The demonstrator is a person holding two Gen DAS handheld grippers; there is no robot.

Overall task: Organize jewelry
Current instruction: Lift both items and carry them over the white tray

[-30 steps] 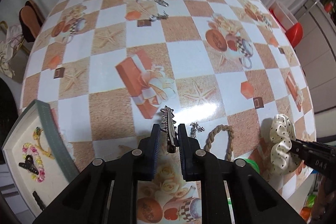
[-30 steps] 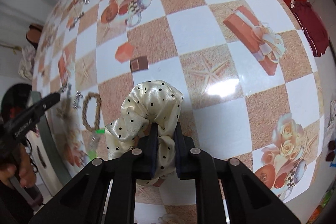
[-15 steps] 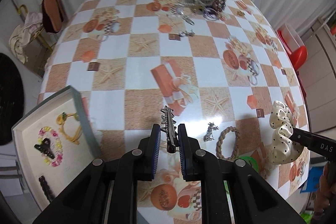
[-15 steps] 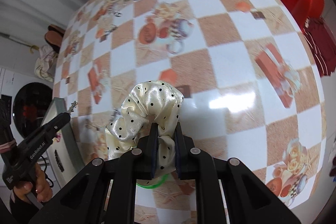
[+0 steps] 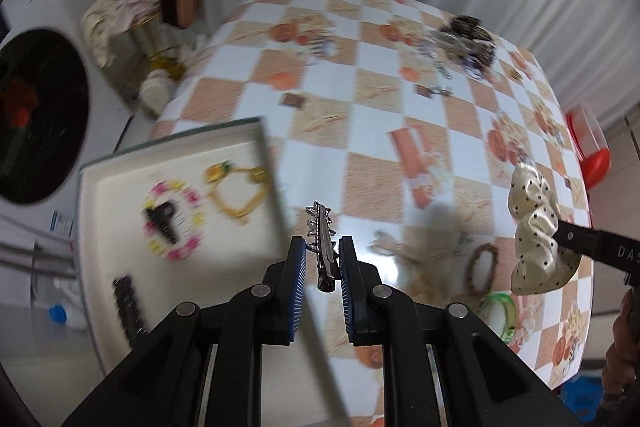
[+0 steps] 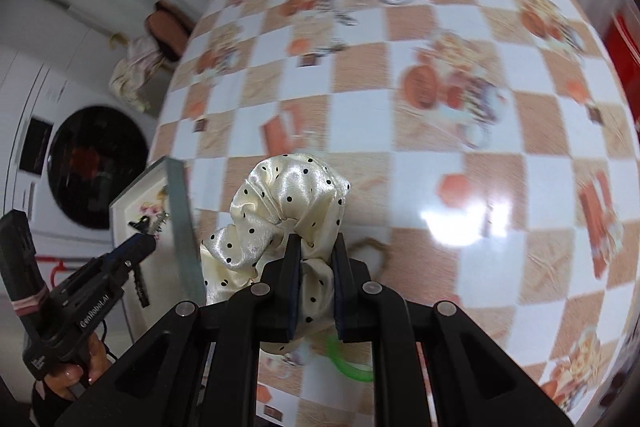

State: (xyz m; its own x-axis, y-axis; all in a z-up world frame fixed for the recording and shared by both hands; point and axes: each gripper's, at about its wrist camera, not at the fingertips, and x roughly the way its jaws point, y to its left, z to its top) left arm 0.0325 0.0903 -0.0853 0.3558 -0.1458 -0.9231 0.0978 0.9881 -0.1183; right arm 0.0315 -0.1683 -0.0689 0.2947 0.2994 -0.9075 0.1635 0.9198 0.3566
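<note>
Jaws of left gripper (image 5: 322, 261) clamp a toothed metal hair clip (image 5: 322, 243); right gripper (image 6: 316, 259) pinches a cream polka-dot scrunchie (image 6: 280, 203). Both hang above checkered surface (image 5: 376, 123). White tray (image 5: 100, 227) beside the clip; contents blurred, probably bracelets. Washing machine (image 6: 96, 167) beyond.

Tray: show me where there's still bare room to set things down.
The tray has bare lining along its near edge, below the pink bead ring and right of the black comb. The far half is crowded: the ring, a black clip and the yellow necklace.
</note>
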